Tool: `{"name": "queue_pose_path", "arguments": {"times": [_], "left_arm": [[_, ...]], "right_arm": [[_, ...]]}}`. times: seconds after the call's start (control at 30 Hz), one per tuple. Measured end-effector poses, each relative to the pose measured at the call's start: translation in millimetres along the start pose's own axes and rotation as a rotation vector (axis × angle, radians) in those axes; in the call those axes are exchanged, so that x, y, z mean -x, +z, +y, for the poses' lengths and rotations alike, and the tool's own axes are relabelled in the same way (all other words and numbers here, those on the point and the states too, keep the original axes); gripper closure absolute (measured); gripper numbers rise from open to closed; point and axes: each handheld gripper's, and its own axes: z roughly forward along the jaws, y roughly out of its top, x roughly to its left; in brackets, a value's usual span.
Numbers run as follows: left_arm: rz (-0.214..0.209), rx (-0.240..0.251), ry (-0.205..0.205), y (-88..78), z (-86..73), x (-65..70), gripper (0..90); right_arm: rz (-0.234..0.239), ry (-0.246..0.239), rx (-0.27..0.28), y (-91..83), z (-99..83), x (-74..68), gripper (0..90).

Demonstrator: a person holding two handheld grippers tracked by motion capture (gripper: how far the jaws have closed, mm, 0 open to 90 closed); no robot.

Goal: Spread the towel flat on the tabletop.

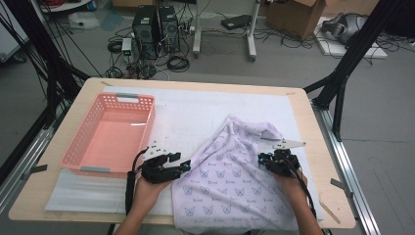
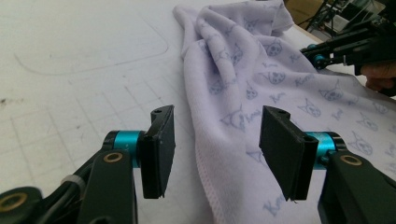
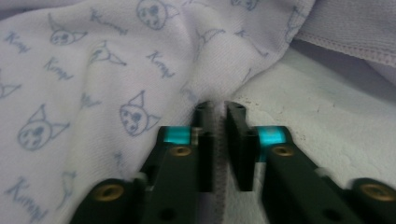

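Printed towel (image 1: 230,176): pale lilac, cat-face pattern with script lettering, spread over the right half of the white mat (image 1: 195,110), running from mid-mat down to the near edge of the tabletop (image 1: 93,85) and hanging slightly over it. Far end bunched and folded over near the right edge of the mat; near part lying flat.

Left tongs (image 1: 185,167): held in the left hand (image 1: 147,188), just beside the towel's left hem, near the tabletop's near edge. Jaws apart in the left gripper view (image 2: 215,140), pads clear of the cloth; hemmed edge of the towel lying on the mat between and beyond them, not pinched. Open, holding nothing.

Right tongs (image 1: 266,159): held in the right hand (image 1: 293,188), at the towel's right side, toward the right edge of the tabletop. In the right gripper view (image 3: 220,140) jaws drawn nearly together, a thin stitched edge of the towel running up through the narrow gap, fabric puckered just ahead of the tips. Clamped on the towel hem.

Pink plastic basket (image 1: 78,147): perforated walls, on the left half of the tabletop, its near right corner close to the left tongs, well apart from the towel's far end.

Mat surface: faint grid lines and a rounded outline visible in the left gripper view.
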Motion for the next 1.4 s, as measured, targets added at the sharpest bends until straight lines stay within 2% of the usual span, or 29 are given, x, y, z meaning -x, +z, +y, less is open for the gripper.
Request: {"name": "queue_pose_path", "arguments": {"times": [0.07,0.17,0.27,0.4,0.47,0.5,0.53,0.57,0.6,0.67,0.7,0.73,0.77,0.87,0.93,0.97,1.03,1.1,1.17,1.2,1.23,1.27,1.3,1.37,1.4], "left_arm": [[0.002,0.008,-0.002,2.1,1.2,-1.7,45.8],[0.025,-0.005,-0.013,4.9,0.5,-5.9,45.9],[0.036,-0.001,-0.035,7.5,0.7,-9.4,46.1],[0.042,-0.029,-0.039,15.0,8.0,-9.5,48.2],[0.039,-0.034,-0.033,18.3,10.6,-8.6,50.4],[0.04,-0.019,-0.037,26.7,13.8,-7.4,51.0],[0.04,-0.019,-0.037,26.7,13.8,-7.4,53.0],[0.036,-0.029,-0.037,31.6,14.7,-8.0,53.6],[0.051,-0.069,-0.037,43.3,18.1,-8.5,53.6],[0.059,-0.073,-0.028,53.8,23.1,-8.8,54.7],[0.059,-0.073,-0.028,53.8,23.1,-8.8,54.8],[0.078,-0.096,-0.018,65.5,29.7,-10.6,54.8],[0.078,-0.096,-0.018,65.5,29.7,-10.6,54.8],[0.114,-0.13,-0.005,89.2,41.0,-18.0,56.7],[0.125,-0.125,-0.011,94.9,42.2,-20.1,58.4],[0.138,-0.137,-0.025,104.8,43.0,-25.1,61.6],[0.141,-0.159,-0.036,114.3,42.7,-27.9,64.2],[0.13,-0.15,-0.052,119.5,44.9,-27.0,65.2],[0.12,-0.142,-0.057,121.7,45.0,-25.7,63.5],[0.115,-0.164,-0.033,125.9,45.3,-20.4,62.2],[0.104,-0.162,-0.028,127.2,45.9,-17.6,58.3],[0.077,-0.165,-0.043,129.0,45.9,-15.1,57.6],[0.077,-0.165,-0.043,129.0,45.9,-15.1,55.3],[0.081,-0.182,0.017,134.5,45.0,-2.6,48.0],[0.081,-0.182,0.017,134.5,45.0,-2.6,45.5]], "right_arm": [[-0.05,0.0,-0.017,-6.9,-3.0,3.7,85.4],[-0.106,0.029,-0.03,-25.0,-16.7,16.4,85.5],[-0.139,0.074,-0.022,-47.5,-36.4,30.9,85.5],[-0.187,0.12,-0.045,-74.2,-57.6,40.3,85.4],[-0.173,0.145,-0.044,-82.7,-63.7,42.7,84.9],[-0.157,0.146,-0.034,-85.2,-65.1,43.0,84.1],[-0.137,0.145,-0.019,-86.3,-65.3,43.0,82.1],[-0.13,0.141,-0.001,-86.6,-64.4,42.1,77.5],[-0.131,0.138,0.018,-86.9,-62.6,41.5,72.6],[-0.128,0.141,0.057,-86.4,-58.0,40.9,69.4],[-0.129,0.138,0.069,-85.8,-55.4,40.6,68.5],[-0.124,0.135,0.081,-84.4,-52.9,40.3,68.0],[-0.124,0.129,0.088,-82.6,-50.7,40.1,67.5],[-0.109,0.121,0.089,-77.2,-45.9,38.2,66.5],[-0.102,0.109,0.086,-74.6,-44.8,36.4,66.1],[-0.101,0.106,0.087,-74.2,-44.8,36.0,66.1],[-0.097,0.105,0.092,-74.7,-44.9,36.6,66.0],[-0.097,0.108,0.096,-75.7,-45.7,38.1,65.7],[-0.095,0.115,0.097,-76.1,-46.4,39.1,65.5],[-0.095,0.115,0.097,-76.3,-46.8,39.8,65.5],[-0.093,0.119,0.096,-76.1,-47.0,40.2,65.4],[-0.092,0.121,0.097,-75.8,-47.3,40.3,65.4],[-0.092,0.122,0.097,-75.5,-47.4,40.3,65.3],[-0.089,0.12,0.094,-74.7,-47.1,39.7,65.3],[-0.088,0.119,0.094,-74.2,-46.8,39.2,65.1]]}}
